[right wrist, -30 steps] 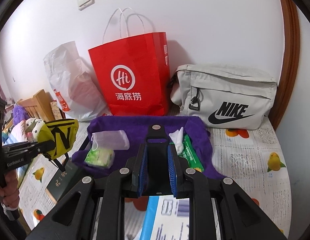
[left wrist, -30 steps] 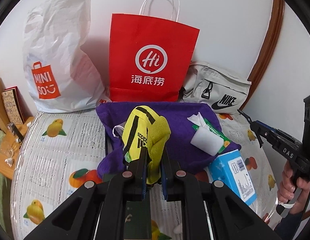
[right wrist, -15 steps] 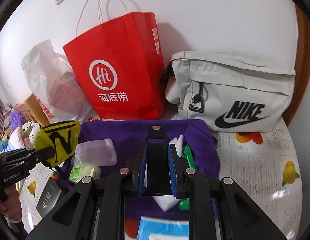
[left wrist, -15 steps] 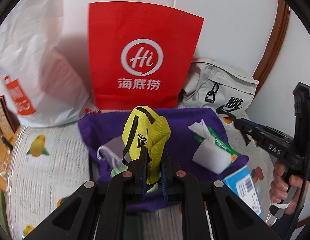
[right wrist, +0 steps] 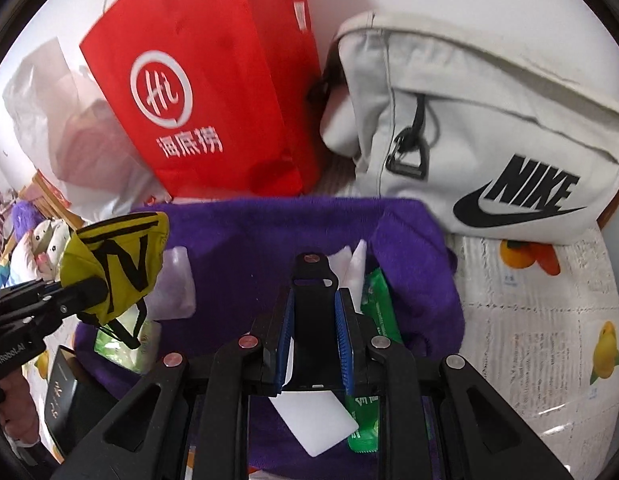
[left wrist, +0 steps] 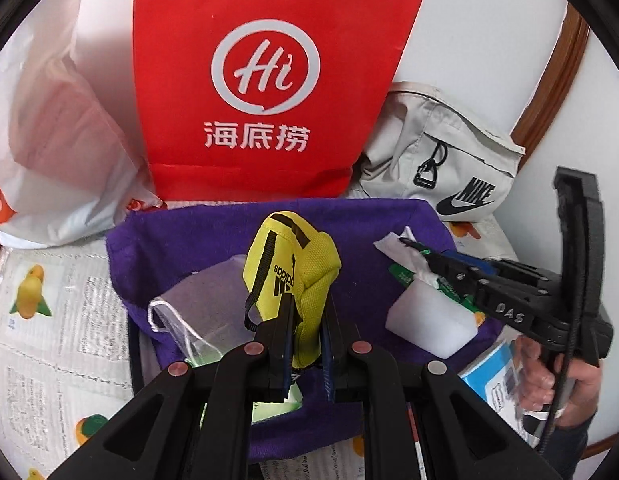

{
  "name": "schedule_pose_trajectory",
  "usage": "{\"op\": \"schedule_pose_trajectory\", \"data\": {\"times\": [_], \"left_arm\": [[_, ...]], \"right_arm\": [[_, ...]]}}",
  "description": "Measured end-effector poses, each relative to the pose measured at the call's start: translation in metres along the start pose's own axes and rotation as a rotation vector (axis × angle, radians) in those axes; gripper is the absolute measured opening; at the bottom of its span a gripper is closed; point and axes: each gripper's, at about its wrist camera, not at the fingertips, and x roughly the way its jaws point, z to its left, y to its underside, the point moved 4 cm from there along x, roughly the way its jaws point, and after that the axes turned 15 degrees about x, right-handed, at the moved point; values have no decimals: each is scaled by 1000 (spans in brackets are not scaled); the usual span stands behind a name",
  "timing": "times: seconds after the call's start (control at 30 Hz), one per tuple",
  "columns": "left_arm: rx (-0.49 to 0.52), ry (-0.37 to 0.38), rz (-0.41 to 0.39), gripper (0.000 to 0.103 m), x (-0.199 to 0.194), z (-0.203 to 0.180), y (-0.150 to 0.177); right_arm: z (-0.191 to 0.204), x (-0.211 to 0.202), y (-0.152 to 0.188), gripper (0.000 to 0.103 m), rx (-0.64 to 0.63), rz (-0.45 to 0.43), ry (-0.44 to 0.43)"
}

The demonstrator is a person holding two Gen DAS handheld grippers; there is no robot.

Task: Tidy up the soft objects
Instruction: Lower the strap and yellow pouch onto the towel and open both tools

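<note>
My left gripper (left wrist: pixel 307 316) is shut on a yellow Adidas pouch (left wrist: pixel 291 268) and holds it above the purple towel (left wrist: pixel 213 240). The pouch also shows in the right wrist view (right wrist: pixel 117 264), at the left. My right gripper (right wrist: pixel 314 300) is shut with nothing between its fingers, over the purple towel (right wrist: pixel 269 232) and above a white tissue pack (right wrist: pixel 317 420) and a green wipes pack (right wrist: pixel 375 308). In the left wrist view the right gripper (left wrist: pixel 413 246) hovers over the tissue pack (left wrist: pixel 429 320). A clear drawstring pouch (left wrist: pixel 201 300) lies on the towel at the left.
A red paper bag (left wrist: pixel 265 80), a white plastic bag (left wrist: pixel 57 128) and a grey Nike bag (left wrist: pixel 441 160) stand along the wall behind the towel. A blue box (left wrist: pixel 497 380) lies at the front right. A dark box (right wrist: pixel 65 392) lies at the left. The tablecloth (right wrist: pixel 549 320) has fruit prints.
Both grippers have moved forward toward the bags at the wall, over the purple towel. The left still holds the yellow pouch. The right is now above the tissue pack.
</note>
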Motion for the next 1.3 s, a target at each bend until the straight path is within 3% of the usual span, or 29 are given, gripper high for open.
{"op": "schedule_pose_trajectory", "data": {"times": [0.13, 0.63, 0.8, 0.97, 1.1, 1.2, 1.3], "left_arm": [[-5, 49, -15, 12, 2, -2, 1], [-54, 34, 66, 17, 22, 10, 10], [-77, -15, 80, 34, 17, 25, 12], [-59, -112, 121, 46, 17, 37, 15], [-39, -121, 119, 52, 15, 36, 13], [-8, -153, 100, 68, 8, 34, 9], [-6, -160, 83, 69, 0, 34, 6]], "right_arm": [[-1, 9, 4, 21, -6, 42, 8], [-8, 8, 3, 24, 24, 72, -15], [-7, 3, 1, 34, 28, 47, -17], [-6, -5, -1, 34, 22, 28, -16], [-4, -10, 0, 34, 12, 15, -17], [0, -17, 0, 35, -1, 4, -17], [7, -21, 2, 35, -17, -8, -17]]}}
